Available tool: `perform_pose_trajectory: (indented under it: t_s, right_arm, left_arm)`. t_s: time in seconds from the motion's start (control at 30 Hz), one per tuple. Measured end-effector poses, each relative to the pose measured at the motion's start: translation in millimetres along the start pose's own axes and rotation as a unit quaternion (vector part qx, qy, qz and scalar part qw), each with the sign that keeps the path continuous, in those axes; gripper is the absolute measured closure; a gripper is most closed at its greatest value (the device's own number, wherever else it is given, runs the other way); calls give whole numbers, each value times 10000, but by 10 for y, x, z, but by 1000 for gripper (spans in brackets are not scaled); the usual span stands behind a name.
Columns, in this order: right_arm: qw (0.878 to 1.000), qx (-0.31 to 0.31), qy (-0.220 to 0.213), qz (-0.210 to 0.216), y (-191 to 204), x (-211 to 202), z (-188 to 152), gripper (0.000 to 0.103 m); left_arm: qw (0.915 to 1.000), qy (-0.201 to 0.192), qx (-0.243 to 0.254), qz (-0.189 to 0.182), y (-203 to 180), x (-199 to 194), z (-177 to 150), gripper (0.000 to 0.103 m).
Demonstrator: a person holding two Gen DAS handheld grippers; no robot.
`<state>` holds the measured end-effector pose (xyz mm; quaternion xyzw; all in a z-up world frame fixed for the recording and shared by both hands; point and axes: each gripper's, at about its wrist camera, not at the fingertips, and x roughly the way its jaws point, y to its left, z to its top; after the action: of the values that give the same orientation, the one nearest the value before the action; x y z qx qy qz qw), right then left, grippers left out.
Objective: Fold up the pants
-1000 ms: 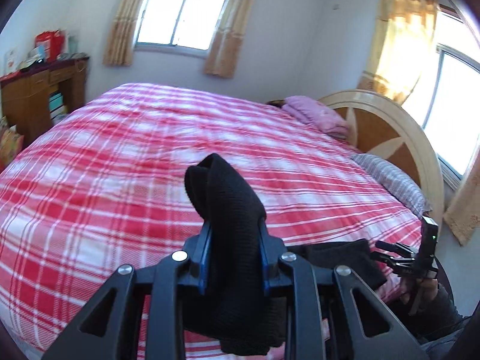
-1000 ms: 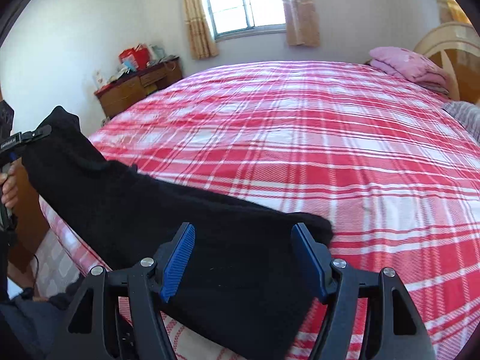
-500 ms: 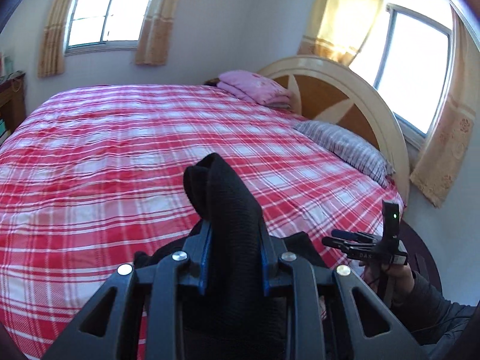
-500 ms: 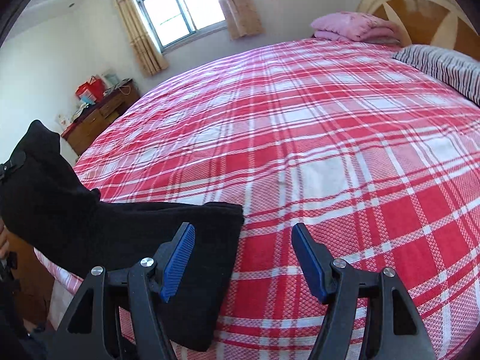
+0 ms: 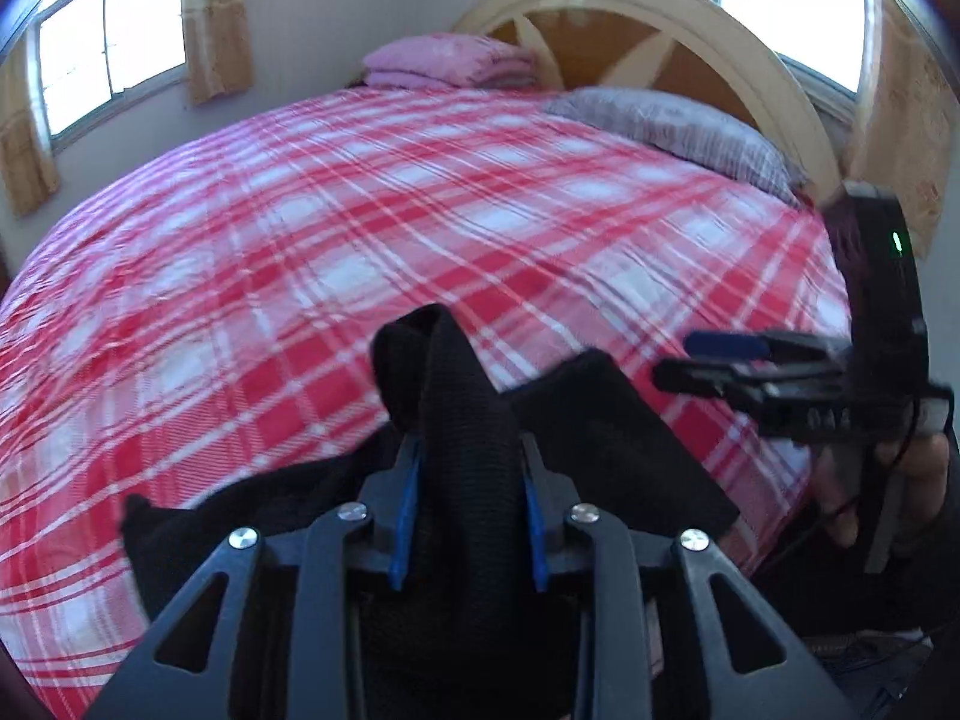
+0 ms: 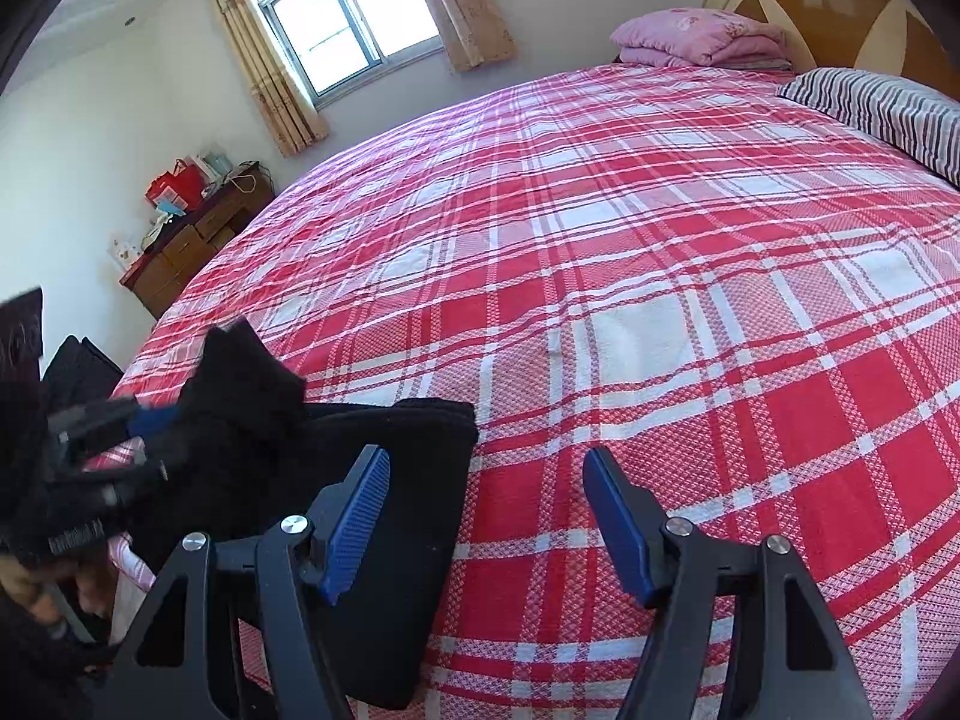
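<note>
The black pants [image 6: 384,480] lie in a folded heap at the near edge of the red plaid bed [image 6: 660,300]. My left gripper [image 5: 468,480] is shut on a bunched end of the pants [image 5: 456,396], which sticks up between its blue pads. It also shows in the right wrist view [image 6: 120,426] at the left, with the cloth in it. My right gripper [image 6: 486,516] is open and empty, just above the bed, its left finger over the pants' right edge. It shows in the left wrist view [image 5: 720,360] at the right.
A folded pink blanket [image 6: 696,36] and a striped pillow [image 6: 882,108] lie by the wooden headboard [image 5: 660,42]. A wooden desk [image 6: 192,240] with clutter stands by the far wall. Curtained windows [image 6: 348,18] are behind the bed.
My left gripper has swung right with the pants end, bringing it over toward the right side. My right gripper stays open and has let the other end rest on the bed.
</note>
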<state>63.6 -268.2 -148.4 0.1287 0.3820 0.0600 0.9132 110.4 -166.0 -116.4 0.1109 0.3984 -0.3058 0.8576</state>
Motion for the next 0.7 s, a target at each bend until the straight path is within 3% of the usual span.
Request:
perform_pose_trajectory:
  t_s: [0.1,0.23,0.33,0.47,0.63,0.67,0.7]
  right_arm:
    - [9999,96,-20,-48,-64,9,5,34]
    - [9998,199,-67,8,-82,-23,6,34]
    - [9995,196,-63,252,-14,-86,16,34]
    - [9944,111,202,1036,222,-132,-14,34]
    - [9878,38,839,1310,469,69,-176,35]
    - [9878,-18,886,1280,495,101,-200,36]
    - [9883,-135,912,1212,536,123,-223,50]
  left_arm:
    - [9987,-162,140,-468,-195,-69,-35,69]
    - [9969,-567,231,-486,-249,-326,-34,55]
    - [9966,-797,69,-200,-97,-487,-86,44]
    - [9946,-882,-143,527,232,-584,-292,33]
    - [9856,-705,-477,1459,637,-525,-555,32]
    - [9842,-672,-574,1532,706,-505,-592,31]
    - [9834,-643,-658,1561,757,-494,-625,30]
